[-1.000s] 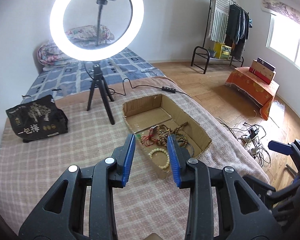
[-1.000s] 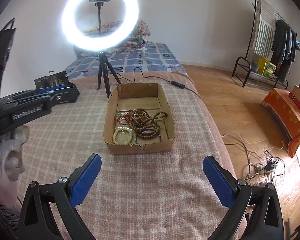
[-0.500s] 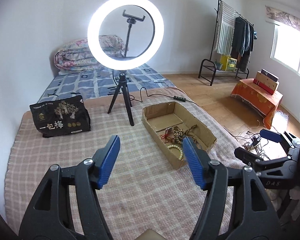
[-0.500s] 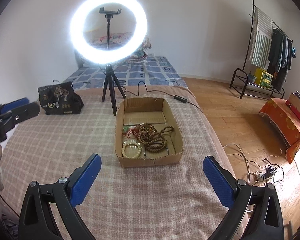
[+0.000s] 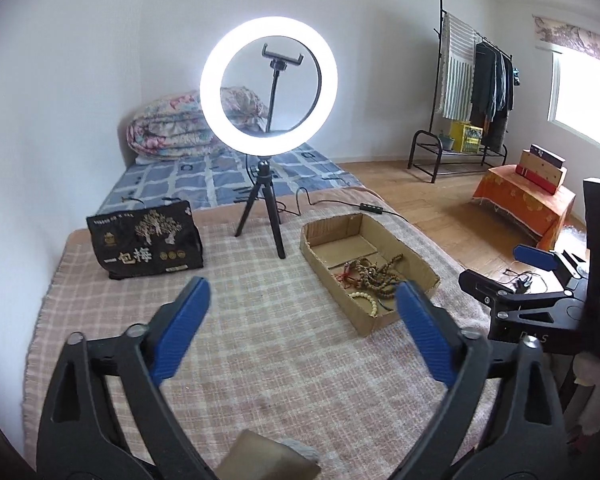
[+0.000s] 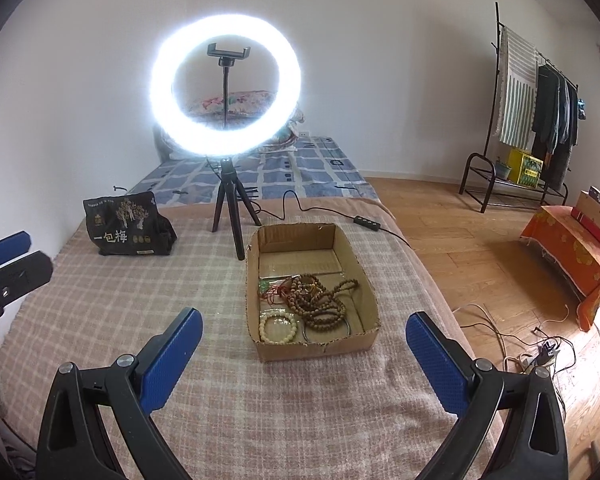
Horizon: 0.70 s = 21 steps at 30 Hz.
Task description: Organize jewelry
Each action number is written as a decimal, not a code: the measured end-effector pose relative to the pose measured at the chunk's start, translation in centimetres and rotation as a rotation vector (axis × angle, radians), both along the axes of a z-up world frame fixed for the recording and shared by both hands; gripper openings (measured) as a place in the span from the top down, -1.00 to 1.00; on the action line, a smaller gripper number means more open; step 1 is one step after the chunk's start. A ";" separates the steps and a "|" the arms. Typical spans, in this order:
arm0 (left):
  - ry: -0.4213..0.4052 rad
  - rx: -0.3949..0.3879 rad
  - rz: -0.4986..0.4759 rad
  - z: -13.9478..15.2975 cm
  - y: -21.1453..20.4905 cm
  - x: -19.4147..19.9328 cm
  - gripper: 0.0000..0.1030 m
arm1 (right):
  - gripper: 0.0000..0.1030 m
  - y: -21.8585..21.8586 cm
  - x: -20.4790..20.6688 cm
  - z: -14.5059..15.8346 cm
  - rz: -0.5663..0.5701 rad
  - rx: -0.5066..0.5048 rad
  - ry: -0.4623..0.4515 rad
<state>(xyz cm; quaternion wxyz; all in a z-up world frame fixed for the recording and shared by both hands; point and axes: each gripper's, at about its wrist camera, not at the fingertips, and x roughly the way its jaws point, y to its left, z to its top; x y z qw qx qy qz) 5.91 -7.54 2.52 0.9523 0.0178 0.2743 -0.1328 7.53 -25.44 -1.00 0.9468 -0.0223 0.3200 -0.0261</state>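
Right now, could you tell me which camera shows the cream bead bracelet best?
The right wrist view: the cream bead bracelet lies as a whole ring in the cardboard box. In the left wrist view it appears smaller and slanted.

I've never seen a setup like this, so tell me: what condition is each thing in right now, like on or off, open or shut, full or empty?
Ring light: switched on.
Phone holder: empty.
Cardboard box: open-topped, jewelry inside.
Brown bead strands: tangled.
Cream bracelet: lying apart.
Black bag: standing on the blanket.
Left gripper: open, just widened, empty.
Right gripper: open, empty.
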 end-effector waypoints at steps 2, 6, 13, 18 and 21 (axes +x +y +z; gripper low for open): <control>-0.034 0.015 0.012 0.2 -0.1 -0.6 -0.99 | -0.99 -0.2 -0.1 0.1 -0.003 0.017 0.001; -0.049 0.029 0.018 0.4 -0.5 -0.9 -1.00 | -0.99 -0.6 -0.2 0.1 -0.012 0.036 0.001; -0.035 0.040 0.026 0.2 -0.8 -0.7 -1.00 | -0.99 -0.7 -0.4 0.0 -0.018 0.024 0.008; -0.036 0.042 0.027 0.2 -0.8 -0.7 -1.00 | -0.99 -0.8 -0.3 -0.1 -0.021 0.024 0.015; -0.035 0.043 0.028 0.2 -0.9 -0.7 -1.00 | -0.99 -0.9 -0.2 -0.2 -0.022 0.023 0.018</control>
